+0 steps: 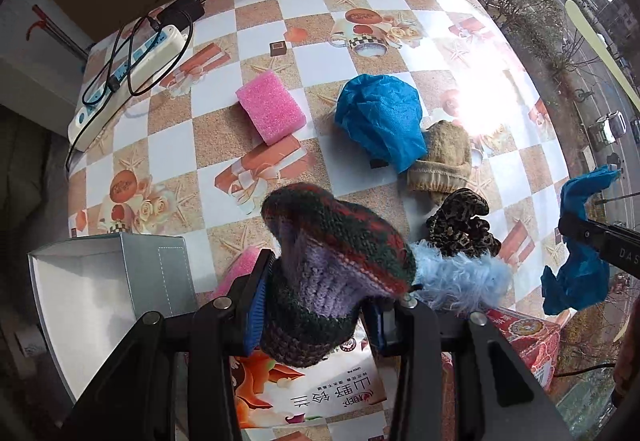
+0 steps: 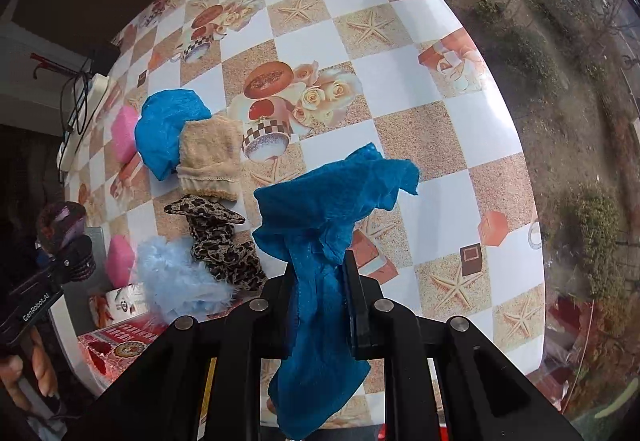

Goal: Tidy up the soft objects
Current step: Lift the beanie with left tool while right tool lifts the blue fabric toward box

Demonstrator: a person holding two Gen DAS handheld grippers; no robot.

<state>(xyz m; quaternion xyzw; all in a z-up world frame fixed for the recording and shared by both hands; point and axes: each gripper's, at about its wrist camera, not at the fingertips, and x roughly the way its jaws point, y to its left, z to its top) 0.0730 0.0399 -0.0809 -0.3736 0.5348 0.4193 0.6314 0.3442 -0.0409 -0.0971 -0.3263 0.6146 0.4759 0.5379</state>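
Right wrist view, left tool (image 2: 64, 241) marked "GenRobot.AI" gripping knitted hat (image 2: 60, 225), right tool (image 2: 320, 301) clamping blue cloth (image 2: 324, 217)

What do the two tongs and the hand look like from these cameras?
Both tongs are matte black frames with round silver screws. The left tongs have blue ribbed pads; white "GenRobot.AI" lettering runs along their body in the right view. The right tongs show white "DAS" letters in the left view. A bare hand grips the left handle.
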